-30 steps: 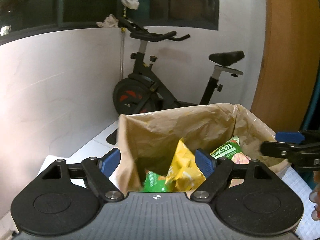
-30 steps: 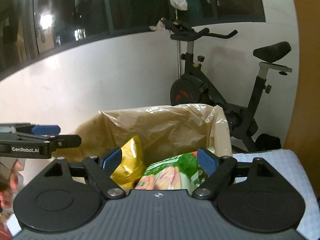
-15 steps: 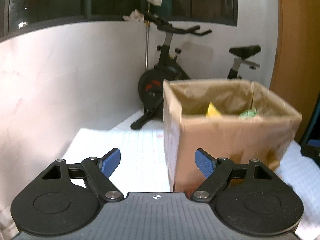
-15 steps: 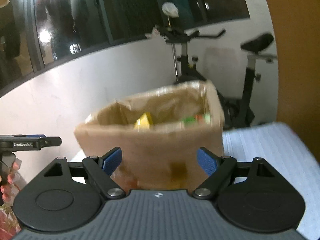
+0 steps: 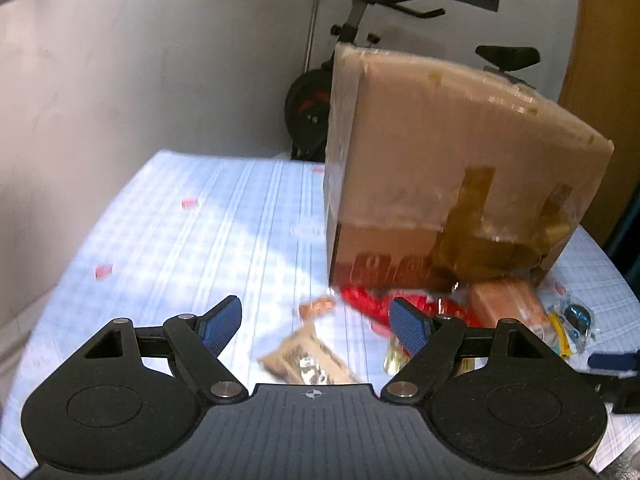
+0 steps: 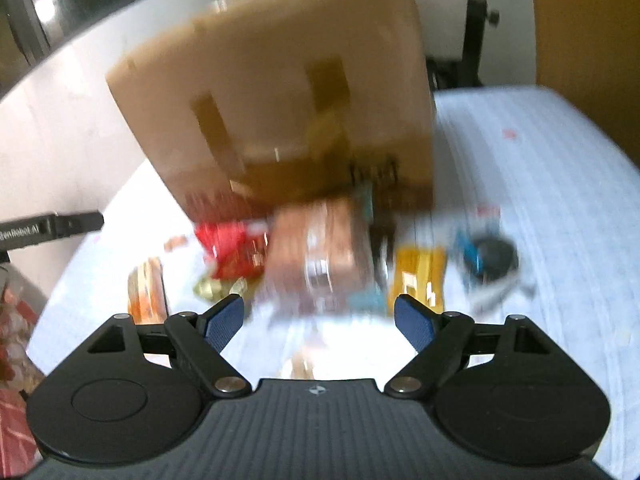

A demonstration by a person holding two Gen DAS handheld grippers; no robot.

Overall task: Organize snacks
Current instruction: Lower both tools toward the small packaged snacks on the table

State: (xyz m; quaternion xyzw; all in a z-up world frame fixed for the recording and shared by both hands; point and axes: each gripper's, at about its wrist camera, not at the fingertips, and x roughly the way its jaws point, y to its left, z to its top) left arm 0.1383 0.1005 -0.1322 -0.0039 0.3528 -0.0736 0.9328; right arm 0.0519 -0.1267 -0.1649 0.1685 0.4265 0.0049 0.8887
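Cardboard box (image 5: 440, 168) stands upright on the checked tablecloth (image 5: 180, 240), its brown side patched with strips of tape, and the snacks lie scattered on the cloth at its foot. My left tongs (image 5: 316, 322) hang above the cloth with both blue pads spread wide and nothing between them. Just past them lies a tan wrapped snack (image 5: 308, 362), and farther on, close against the box, a red packet (image 5: 372, 304) and an orange-brown packet (image 5: 508, 308) beside it. A small clear bag with something dark and blue inside (image 5: 574, 316) sits off to the right, near the tip of my other tool.

My right tongs (image 6: 319, 320) are likewise wide apart and hold nothing. That view is smeared by blur, so I can make out only rough shapes: the box (image 6: 280, 92) fills the upper middle, a brown packet (image 6: 320, 252) lies directly in front of it, the red packet (image 6: 232, 248) to its left, a yellow packet (image 6: 418, 276) to its right, and a dark round thing with blue (image 6: 486, 256) farther right. An orange wrapper (image 6: 146, 292) lies at the left, apart from the rest. I cannot read any labels. My left tool's finger (image 6: 52, 228) shows as a black bar at the left edge.

Behind the table stands an exercise bike (image 5: 320, 92) against the pale wall.
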